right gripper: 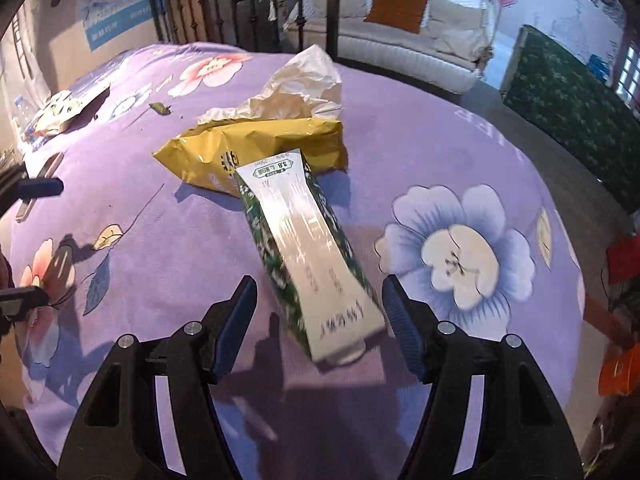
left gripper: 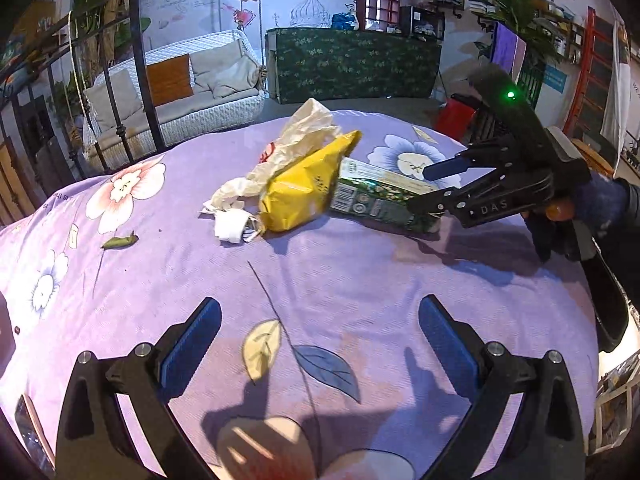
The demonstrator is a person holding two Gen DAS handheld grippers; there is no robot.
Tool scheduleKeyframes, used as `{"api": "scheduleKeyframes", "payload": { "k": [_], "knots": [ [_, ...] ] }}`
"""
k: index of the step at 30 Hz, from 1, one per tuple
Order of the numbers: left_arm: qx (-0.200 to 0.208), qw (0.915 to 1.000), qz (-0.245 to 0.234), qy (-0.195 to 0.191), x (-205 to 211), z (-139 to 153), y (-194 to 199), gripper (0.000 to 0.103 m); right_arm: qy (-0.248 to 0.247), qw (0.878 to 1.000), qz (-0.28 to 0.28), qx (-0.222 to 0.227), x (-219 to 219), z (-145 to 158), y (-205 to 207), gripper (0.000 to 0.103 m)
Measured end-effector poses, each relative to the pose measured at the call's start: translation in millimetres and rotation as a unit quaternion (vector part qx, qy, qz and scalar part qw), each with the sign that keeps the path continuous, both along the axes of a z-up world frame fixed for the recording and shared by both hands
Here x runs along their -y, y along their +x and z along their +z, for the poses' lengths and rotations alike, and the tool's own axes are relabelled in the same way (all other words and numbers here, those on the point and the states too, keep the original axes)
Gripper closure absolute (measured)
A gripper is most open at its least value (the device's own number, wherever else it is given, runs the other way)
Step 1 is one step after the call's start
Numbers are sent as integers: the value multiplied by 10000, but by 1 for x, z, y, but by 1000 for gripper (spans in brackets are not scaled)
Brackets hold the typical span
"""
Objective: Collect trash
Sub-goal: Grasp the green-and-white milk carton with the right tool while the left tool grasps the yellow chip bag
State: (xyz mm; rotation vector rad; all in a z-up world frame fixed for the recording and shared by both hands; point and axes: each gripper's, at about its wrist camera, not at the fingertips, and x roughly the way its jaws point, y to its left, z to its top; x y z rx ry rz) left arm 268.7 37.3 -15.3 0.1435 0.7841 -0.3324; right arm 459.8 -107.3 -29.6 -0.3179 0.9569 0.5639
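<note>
The right gripper (right gripper: 320, 332) is hanging low over a soft purple bedspread printed with big pale flowers (right gripper: 460, 168), its blue ribbed pads (right gripper: 402, 332) standing well apart, and the near end of a flattened green-and-white drink carton (right gripper: 308, 256) is lying between them; neither pad is pressing on it, so nothing is being held. The carton's glossy white face is showing printed figures reading "3.8" at its far end; the rest of the print is too blurred to read. Just beyond the carton, touching its far end, a crinkled shiny yellow snack bag (right gripper: 256, 148) is lying, and a crumpled cream paper bag (right gripper: 296, 88) is sitting right behind that. The left gripper (left gripper: 320, 344) is hovering over bare cloth, jaws spread wide and empty, the trash pile ahead of it. From there, white letters "DAS" are showing on the right gripper's black body.
</note>
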Motion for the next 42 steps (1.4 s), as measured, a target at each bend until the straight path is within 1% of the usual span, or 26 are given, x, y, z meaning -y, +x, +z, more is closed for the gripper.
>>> {"api": "scheduleKeyframes", "payload": {
  "k": [2, 5, 7, 8, 11, 13, 15, 17, 19, 22, 26, 30, 31, 32, 33, 34, 35, 36, 38, 42],
  "knots": [
    [-1, 10000, -28, 38, -1, 1, 7, 6, -149, 9997, 140, -161, -10, -10, 12, 38],
    [-19, 9999, -89, 83, 1, 2, 16, 6, -321, 9985, 333, -289, -22, -22, 22, 38],
    [-91, 9997, -190, 127, 2, 1, 25, 6, -442, 9978, 449, -218, -27, -25, 21, 43],
    [-73, 9996, -218, 176, 3, 1, 29, 6, -478, 9972, 538, -199, -28, -25, 18, 50],
    [14, 9990, -342, 298, 8, 3, 38, 8, -517, 9964, 668, -104, -27, -24, 7, 51],
    [15, 9982, -432, 425, 14, 3, 48, 11, -245, 9973, 680, -143, -21, -15, -1, 52],
    [-57, 9971, -486, 576, 19, 1, 62, 18, 131, 9980, 599, -152, -9, -2, -9, 52],
    [-107, 9956, -540, 762, 27, 0, 75, 31, 438, 9983, 358, -147, 6, 11, -16, 52],
    [-94, 9940, -682, 852, 36, 2, 87, 35, 689, 9974, 127, -192, 19, 18, -21, 52],
    [-94, 9910, -940, 948, 50, 4, 105, 37, 987, 9948, -140, -204, 37, 24, -33, 52],
    [-249, 9856, -1053, 1298, 67, -9, 129, 37, 1252, 9913, -322, -240, 54, 26, -54, 51],
    [-359, 9817, -1029, 1560, 74, -22, 141, 49, 1459, 9877, -523, -197, 65, 29, -71, 51],
    [-389, 9806, -1028, 1624, 76, -25, 142, 56, 1499, 9870, -548, -195, 67, 29, -74, 51],
    [-395, 9798, -1028, 1672, 79, -26, 141, 60, 1531, 9865, -558, -192, 68, 29, -76, 51],
    [-377, 9800, -1014, 1673, 79, -27, 141, 62, 1555, 9861, -562, -166, 70, 31, -80, 51],
    [-363, 9809, -979, 1642, 78, -27, 140, 68, 1596, 9854, -586, -134, 72, 32, -83, 51],
    [-360, 9815, -942, 1630, 78, -27, 140, 79, 1645, 9844, -614, -128, 75, 32, -86, 51],
    [-364, 9821, -892, 1619, 78, -27, 139, 80, 1708, 9830, -663, -114, 76, 33, -89, 51],
    [-341, 9840, -908, 1494, 78, -25, 133, 92, 1785, 9814, -710, -48, 77, 35, -94, 51],
    [-221, 9890, -865, 1177, 76, -17, 118, 94, 2018, 9759, -829, 31, 83, 40, -104, 51]
  ]
}}
